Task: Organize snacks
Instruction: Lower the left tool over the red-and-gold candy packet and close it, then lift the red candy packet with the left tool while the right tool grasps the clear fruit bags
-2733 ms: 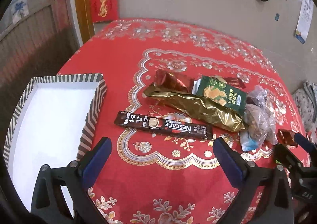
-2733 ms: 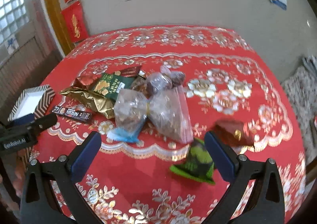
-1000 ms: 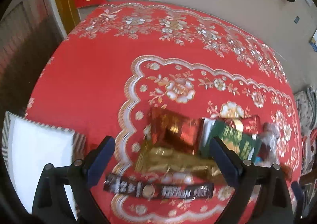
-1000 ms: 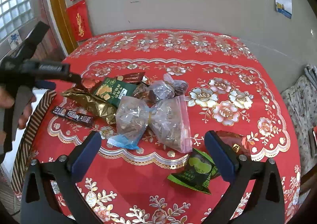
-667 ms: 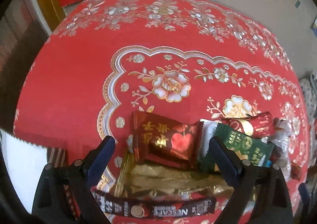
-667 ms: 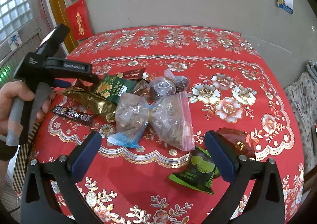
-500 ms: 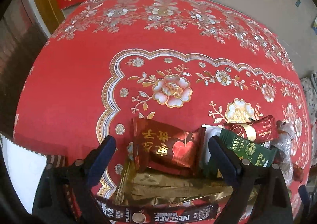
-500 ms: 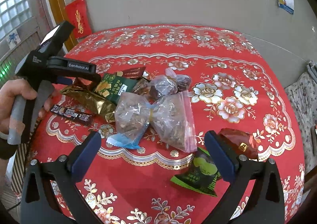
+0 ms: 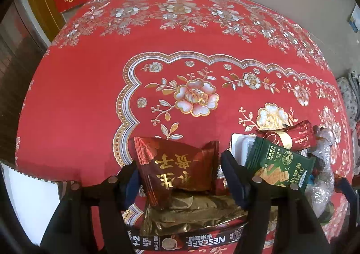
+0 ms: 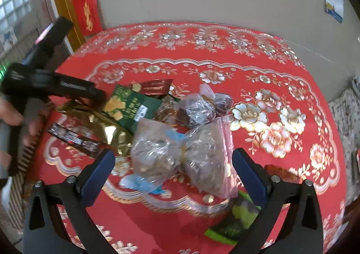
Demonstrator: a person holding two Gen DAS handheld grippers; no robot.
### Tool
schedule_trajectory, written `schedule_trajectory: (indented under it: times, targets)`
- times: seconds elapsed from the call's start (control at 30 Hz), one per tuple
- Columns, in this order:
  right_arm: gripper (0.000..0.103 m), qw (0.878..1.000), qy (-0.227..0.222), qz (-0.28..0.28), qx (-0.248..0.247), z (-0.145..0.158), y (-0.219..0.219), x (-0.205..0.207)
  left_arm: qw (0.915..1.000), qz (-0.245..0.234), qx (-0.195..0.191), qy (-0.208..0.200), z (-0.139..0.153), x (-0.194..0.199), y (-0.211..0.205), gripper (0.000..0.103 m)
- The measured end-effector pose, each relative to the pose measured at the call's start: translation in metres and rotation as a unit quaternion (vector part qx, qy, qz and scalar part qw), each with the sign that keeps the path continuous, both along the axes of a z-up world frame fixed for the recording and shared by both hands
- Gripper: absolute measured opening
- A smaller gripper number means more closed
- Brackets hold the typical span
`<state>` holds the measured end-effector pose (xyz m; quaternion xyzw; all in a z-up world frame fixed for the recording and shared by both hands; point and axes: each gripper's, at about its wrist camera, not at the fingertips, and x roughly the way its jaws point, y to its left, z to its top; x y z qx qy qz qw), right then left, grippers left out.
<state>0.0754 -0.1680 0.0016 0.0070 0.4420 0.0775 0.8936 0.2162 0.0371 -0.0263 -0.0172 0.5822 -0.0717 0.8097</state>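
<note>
Item: red foil snack packet (image 9: 180,167), atop the gold bag (image 9: 191,215) at 6 o'clock; my left gripper (image 9: 178,174) pinches it. I'd lift straight, sparing the Nescafé stick (image 9: 180,241). Right gripper (image 10: 173,173): spread, empty, over the clear bags (image 10: 180,152)

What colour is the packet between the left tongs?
Dark red with gold characters, clearest in the left wrist view.
</note>
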Motion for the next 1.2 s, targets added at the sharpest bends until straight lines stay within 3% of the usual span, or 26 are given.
schedule_trajectory:
  times: [0.17,0.43,0.6,0.83,0.97,1.13,1.2]
  targets:
    - [0.103,0.999,0.004,0.009,0.038,0.001,-0.014,-0.003,1.0000,0.007,-0.001,-0.003,0.000,0.006,0.002,0.074]
    - [0.103,0.999,-0.027,0.031,-0.005,0.011,-0.017,-0.019,0.9996,-0.010,0.021,-0.015,0.000,0.002,-0.002,0.069]
    - [0.103,0.998,-0.018,0.049,-0.020,0.003,-0.019,-0.020,0.9990,-0.011,0.033,-0.028,0.003,0.000,-0.005,0.038]
    - [0.103,0.999,-0.019,0.045,-0.009,0.004,-0.016,-0.010,0.9990,-0.005,0.028,-0.036,0.003,0.000,0.000,0.028]
    - [0.103,0.999,-0.003,0.016,-0.036,-0.003,-0.008,0.004,0.9990,0.005,0.019,-0.039,0.005,-0.001,0.003,0.027]
    - [0.103,0.999,0.040,-0.009,-0.004,-0.023,-0.010,0.024,0.9983,0.010,0.013,-0.057,0.022,-0.005,0.009,0.027]
    - [0.103,0.997,0.064,-0.013,0.047,-0.032,-0.019,0.030,0.9981,0.010,0.009,-0.060,0.029,-0.007,0.011,0.027]
